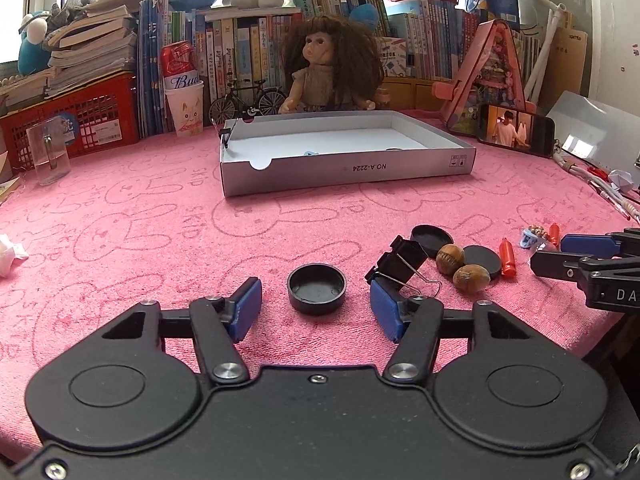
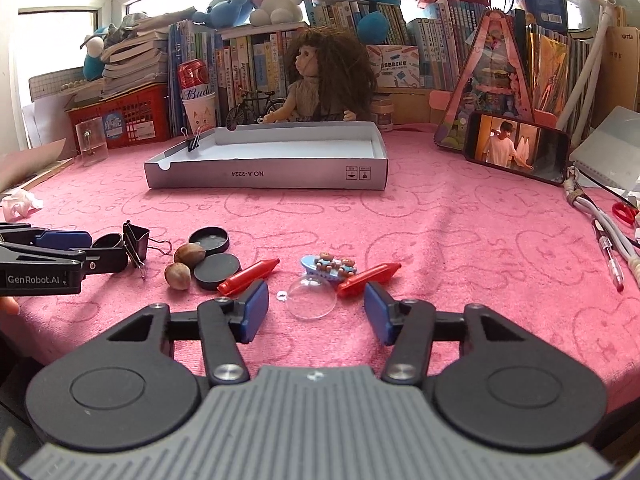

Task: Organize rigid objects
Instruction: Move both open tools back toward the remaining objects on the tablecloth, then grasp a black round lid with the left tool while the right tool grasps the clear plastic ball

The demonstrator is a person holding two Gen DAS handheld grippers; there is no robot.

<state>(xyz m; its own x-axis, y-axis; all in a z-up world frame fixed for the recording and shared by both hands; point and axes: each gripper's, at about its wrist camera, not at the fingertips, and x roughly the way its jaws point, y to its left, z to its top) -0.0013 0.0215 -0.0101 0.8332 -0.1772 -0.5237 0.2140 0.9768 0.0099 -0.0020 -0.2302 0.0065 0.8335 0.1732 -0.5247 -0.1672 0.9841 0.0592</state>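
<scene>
**Claws straddle small items, neither gripping**

Left claw (image 1: 316,308) stands part open with the round black plastic cap (image 1: 317,288) between its blue pads, untouched. Right claw (image 2: 316,308) is likewise part open around the clear plastic dome (image 2: 311,298), well in front of the shallow grey cardboard box (image 2: 266,176) on the pink-clothed desk (image 2: 460,248). Nearer that box than the dome lies a small blue bear charm (image 2: 330,266).

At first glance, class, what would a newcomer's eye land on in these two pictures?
Probably the curly-haired doll sitting in front of the crowded bookshelf, right behind the open grey box on the pink cloth. Next, the lit phone propped at the right. Nearer, the open left gripper frames a black cap, and the open right gripper a clear dome.
</scene>
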